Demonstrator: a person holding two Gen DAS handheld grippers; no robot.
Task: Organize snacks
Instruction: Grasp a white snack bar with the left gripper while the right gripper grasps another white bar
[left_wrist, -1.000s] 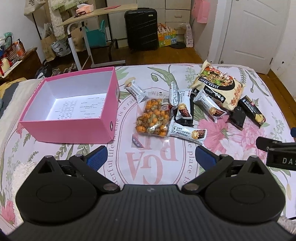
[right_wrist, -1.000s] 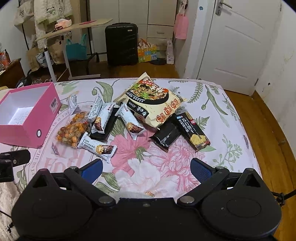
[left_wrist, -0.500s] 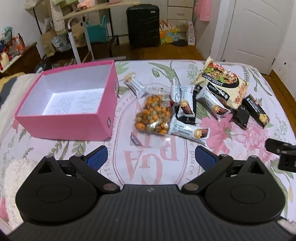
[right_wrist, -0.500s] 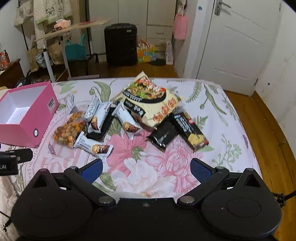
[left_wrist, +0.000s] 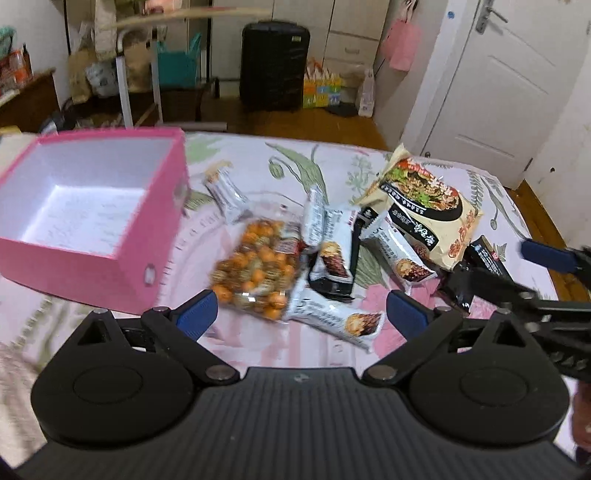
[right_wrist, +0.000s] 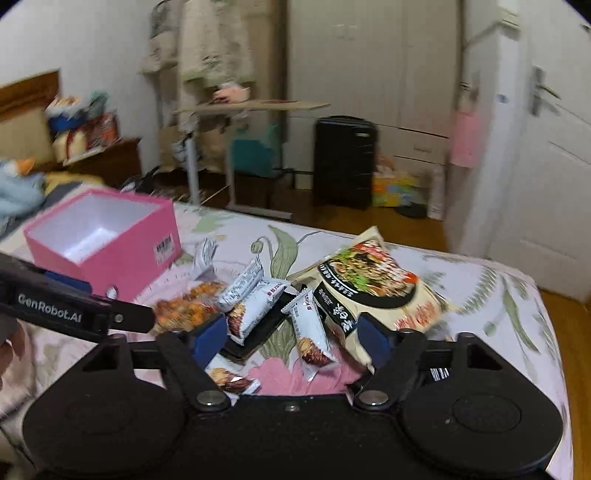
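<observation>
A loose heap of snacks is spread on the flowered bed cover (left_wrist: 258, 155) just right of an open pink box (left_wrist: 92, 225) with a white inside: a clear bag of orange coated nuts (left_wrist: 255, 273), several white bar wrappers (left_wrist: 332, 321), dark packets and a large cream noodle bag (left_wrist: 424, 210) printed with a bowl picture. The left tool (left_wrist: 299, 314) is held wide open over the heap with nothing gripped; the right tool (right_wrist: 291, 332) is closing around one white bar (right_wrist: 312, 336), its pads not yet pressed on it. "GenRobot.AI" is read on the left tool's arm; the packets' print is too blurred to read
</observation>
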